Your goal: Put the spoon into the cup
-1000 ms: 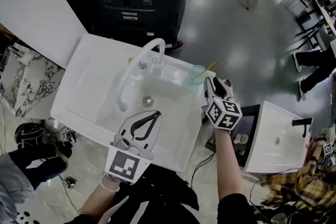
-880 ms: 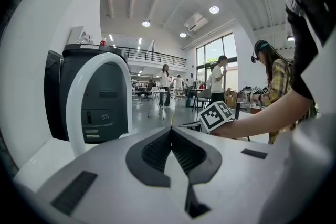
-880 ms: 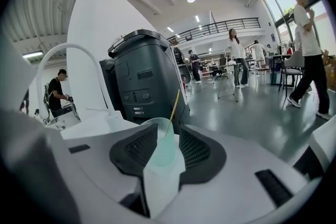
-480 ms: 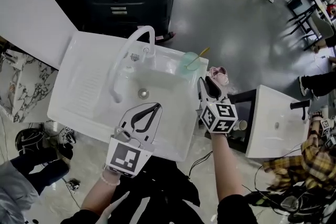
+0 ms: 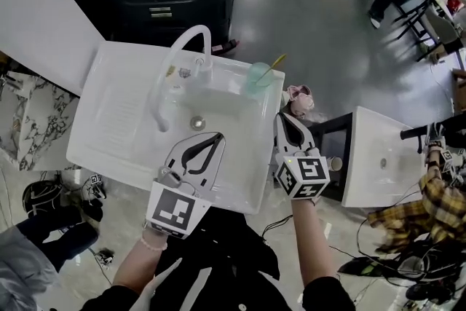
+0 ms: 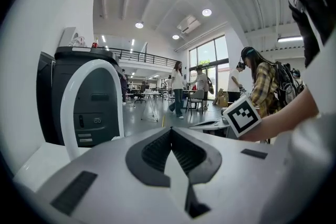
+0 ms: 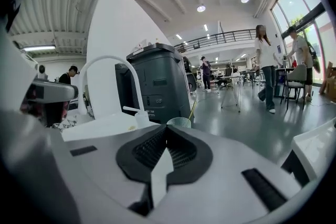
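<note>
Right gripper [image 7: 167, 129]: the jaws have just closed, tips together, nothing between them. Left gripper [image 6: 170, 131]: jaws together, empty, positioned over the front of the sink [image 5: 124, 113]. The spoon [image 5: 274, 64] stands tilted in the cup [image 5: 258, 76] at the sink's far right corner, apart from both grippers.

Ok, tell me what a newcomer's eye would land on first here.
A white sink with a tall arched faucet fills the middle of the head view. At its far right corner stands a green cup with a yellow spoon sticking out. Nearer the person are the left hand-held gripper and the right hand-held gripper, both shut and empty; the right one's jaws have just closed.
</note>
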